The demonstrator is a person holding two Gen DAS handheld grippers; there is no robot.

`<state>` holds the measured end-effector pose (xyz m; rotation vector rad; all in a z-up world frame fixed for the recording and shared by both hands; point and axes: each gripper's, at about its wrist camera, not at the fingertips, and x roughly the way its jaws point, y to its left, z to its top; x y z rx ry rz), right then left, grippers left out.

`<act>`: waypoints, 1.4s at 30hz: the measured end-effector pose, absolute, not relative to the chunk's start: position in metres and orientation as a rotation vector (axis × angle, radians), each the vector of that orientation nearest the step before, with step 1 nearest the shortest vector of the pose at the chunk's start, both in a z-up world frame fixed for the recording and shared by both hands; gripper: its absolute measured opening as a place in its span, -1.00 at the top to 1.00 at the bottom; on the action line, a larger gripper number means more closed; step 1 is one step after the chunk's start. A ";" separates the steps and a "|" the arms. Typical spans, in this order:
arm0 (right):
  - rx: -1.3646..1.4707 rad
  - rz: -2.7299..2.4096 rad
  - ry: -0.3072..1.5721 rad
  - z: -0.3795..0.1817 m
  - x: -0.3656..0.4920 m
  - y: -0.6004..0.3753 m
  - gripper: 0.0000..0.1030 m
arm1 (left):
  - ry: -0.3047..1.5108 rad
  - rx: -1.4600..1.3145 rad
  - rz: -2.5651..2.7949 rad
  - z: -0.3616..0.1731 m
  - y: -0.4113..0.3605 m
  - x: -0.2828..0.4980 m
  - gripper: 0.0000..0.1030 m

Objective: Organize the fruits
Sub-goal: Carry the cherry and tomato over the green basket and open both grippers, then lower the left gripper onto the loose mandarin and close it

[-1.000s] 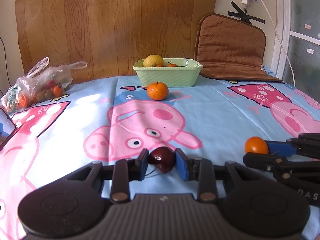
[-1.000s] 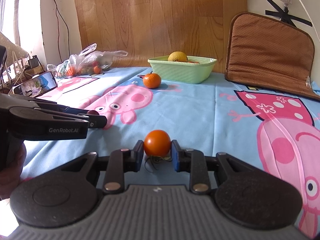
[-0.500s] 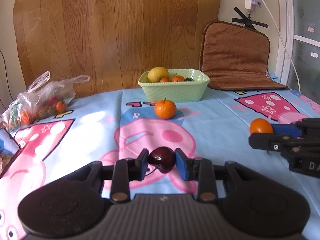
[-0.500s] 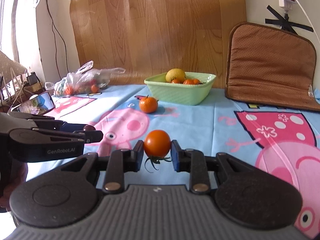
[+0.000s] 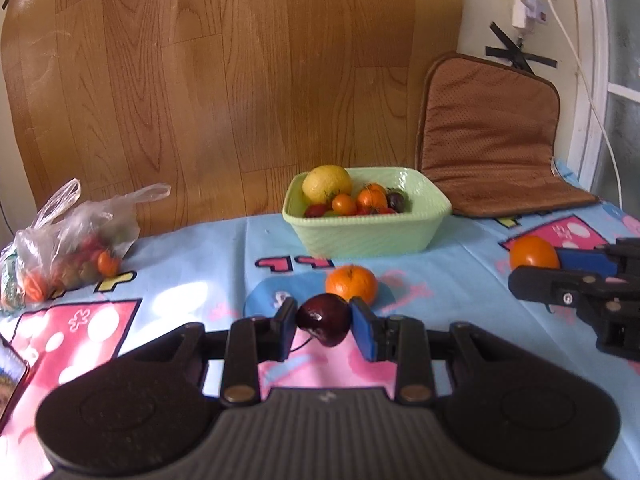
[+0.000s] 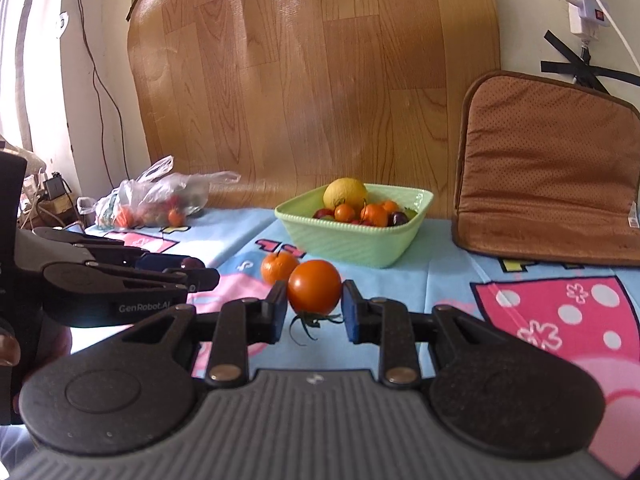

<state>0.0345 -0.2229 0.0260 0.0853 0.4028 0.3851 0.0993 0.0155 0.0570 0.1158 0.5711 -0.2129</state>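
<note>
Fruits pinched in both grippers, green bowl (image 5: 366, 236) far ahead.
Left gripper (image 5: 323, 326) pinches a dark plum (image 5: 324, 319); right gripper (image 6: 314, 308) pinches an orange tomato (image 6: 314, 287), stem down, seen only from the right wrist.

The right tongs (image 6: 314, 307) squeeze an orange tomato (image 6: 314, 287). Behind it sit a tangerine (image 6: 277, 267) and a green bowl (image 6: 352, 242), maybe holding plums.

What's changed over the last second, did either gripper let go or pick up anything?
Neither. Both grippers, each carrying its fruit, advanced toward the green bowl, which looms larger. The left gripper stays shut on the dark plum, the right gripper on the tomato. The mandarin and bag haven't moved.
</note>
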 end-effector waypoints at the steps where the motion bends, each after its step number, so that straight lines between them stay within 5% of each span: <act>1: 0.083 0.384 0.398 0.027 0.041 -0.224 0.39 | 0.573 0.103 -0.217 0.060 0.017 0.108 0.44; 10: 0.100 0.367 0.394 0.034 0.126 -0.234 0.39 | 0.567 0.035 -0.280 0.083 0.011 0.198 0.44; 20: 0.100 0.350 0.462 0.004 0.192 -0.226 0.37 | 0.680 -0.009 -0.335 0.044 -0.014 0.274 0.40; 24: 0.118 0.341 0.444 0.006 0.186 -0.230 0.33 | 0.643 -0.023 -0.341 0.050 -0.011 0.268 0.11; 33: 0.084 0.524 0.488 0.005 0.130 -0.211 0.04 | 0.646 -0.126 -0.425 0.054 0.034 0.203 0.00; 40: -0.028 0.608 0.588 -0.008 0.140 -0.168 -0.03 | 0.743 -0.127 -0.446 0.019 0.026 0.193 -0.01; 42: -0.025 0.610 0.605 -0.009 0.149 -0.162 -0.03 | 0.771 -0.149 -0.436 0.011 0.026 0.197 0.16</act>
